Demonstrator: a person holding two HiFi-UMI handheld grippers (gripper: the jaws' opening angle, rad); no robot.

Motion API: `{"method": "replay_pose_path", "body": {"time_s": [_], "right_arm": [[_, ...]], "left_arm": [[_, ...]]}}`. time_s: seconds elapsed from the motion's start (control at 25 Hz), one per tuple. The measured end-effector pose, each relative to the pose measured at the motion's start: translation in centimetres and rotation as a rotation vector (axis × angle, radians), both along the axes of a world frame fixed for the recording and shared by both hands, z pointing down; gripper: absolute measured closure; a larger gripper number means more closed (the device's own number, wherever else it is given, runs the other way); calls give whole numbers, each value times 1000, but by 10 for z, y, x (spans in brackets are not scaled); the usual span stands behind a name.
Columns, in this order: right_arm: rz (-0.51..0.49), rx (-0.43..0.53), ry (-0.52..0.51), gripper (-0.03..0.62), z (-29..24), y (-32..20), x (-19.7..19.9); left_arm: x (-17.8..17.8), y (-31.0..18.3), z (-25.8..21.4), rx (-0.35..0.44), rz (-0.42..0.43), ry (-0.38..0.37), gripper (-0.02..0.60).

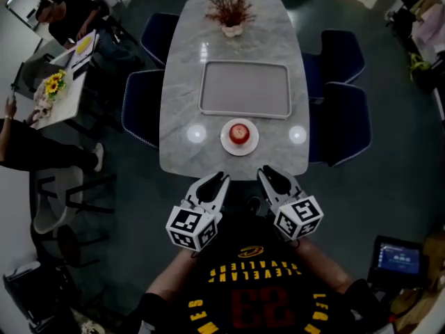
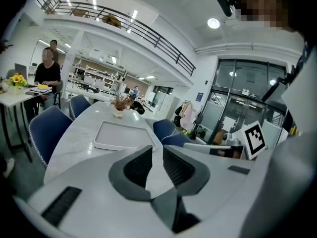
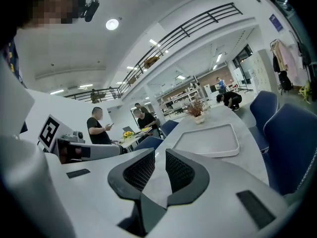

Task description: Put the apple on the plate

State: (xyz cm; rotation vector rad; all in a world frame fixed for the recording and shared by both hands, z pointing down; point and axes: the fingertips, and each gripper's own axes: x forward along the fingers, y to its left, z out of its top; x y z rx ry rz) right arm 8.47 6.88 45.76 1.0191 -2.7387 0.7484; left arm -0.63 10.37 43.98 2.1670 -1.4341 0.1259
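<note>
A red apple (image 1: 238, 132) sits on a small white plate (image 1: 225, 144) near the front edge of the grey marble table (image 1: 182, 82). My left gripper (image 1: 221, 179) hangs just off that edge, to the plate's lower left, with its jaws together and nothing held. My right gripper (image 1: 265, 172) mirrors it on the lower right, also shut and empty. In the left gripper view the left gripper (image 2: 157, 155) shows only a thin slit between its pads. The right gripper (image 3: 160, 162) looks the same in its own view. Neither gripper view shows the apple or plate.
A white rectangular tray (image 1: 245, 89) lies behind the plate in mid-table, with a potted dry plant (image 1: 231, 12) at the far end. Blue chairs (image 1: 342, 120) flank both sides. People sit at a side table (image 1: 66, 82) on the left.
</note>
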Motion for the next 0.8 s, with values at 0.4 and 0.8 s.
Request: {"method": "replay_pose_path", "body": {"time_s": [0.4,0.8], "right_arm": [[57,-166,20,542,61,-39,6],[111,-390,12,542,132,-74,-6]], "left_arm": [[-49,-39,73,-205,-50,25,517],[-58,-83,153,-401,133,66,517]]}}
